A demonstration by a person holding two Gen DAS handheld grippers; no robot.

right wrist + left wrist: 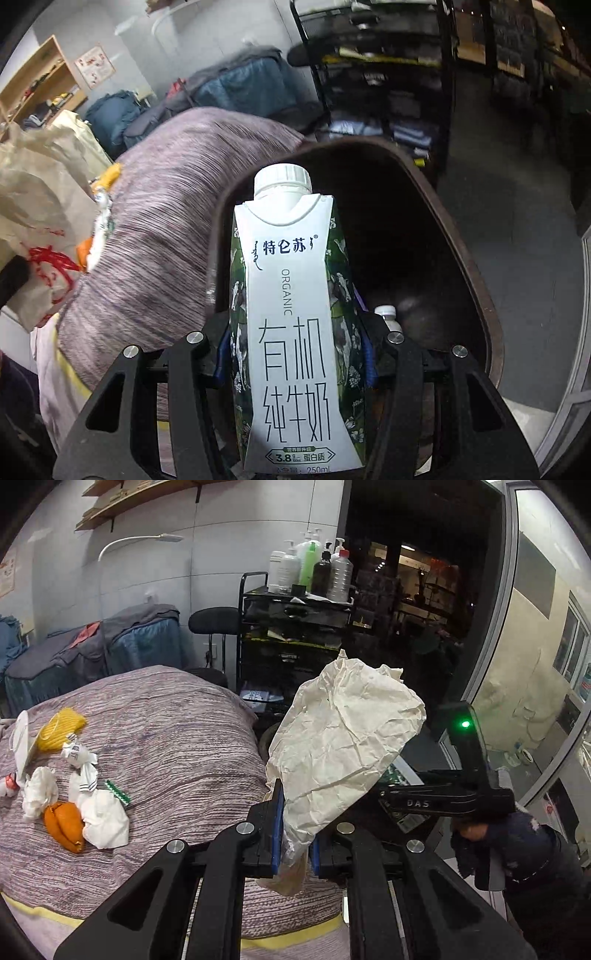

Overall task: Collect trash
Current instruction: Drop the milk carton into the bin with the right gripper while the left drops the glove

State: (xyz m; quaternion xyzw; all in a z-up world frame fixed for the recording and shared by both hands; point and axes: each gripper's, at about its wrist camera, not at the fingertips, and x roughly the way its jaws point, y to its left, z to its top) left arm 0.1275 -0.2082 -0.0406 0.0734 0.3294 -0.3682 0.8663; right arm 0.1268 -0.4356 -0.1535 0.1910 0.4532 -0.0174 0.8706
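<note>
clamping a crumpled paper bag between its blue pads, the left gripper is holding it up beside the striped blanket, where tissues, orange peel and a yellow wrapper are lying. the right gripper is gripping a milk carton over the dark bin, whose rim is sitting against the blanket; a small bottle is showing inside.

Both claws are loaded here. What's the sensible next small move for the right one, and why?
Probably open the right claw and let the milk carton drop: it hangs over the dark bin, where a small bottle already lies. The left claw grips a crumpled paper bag.
</note>
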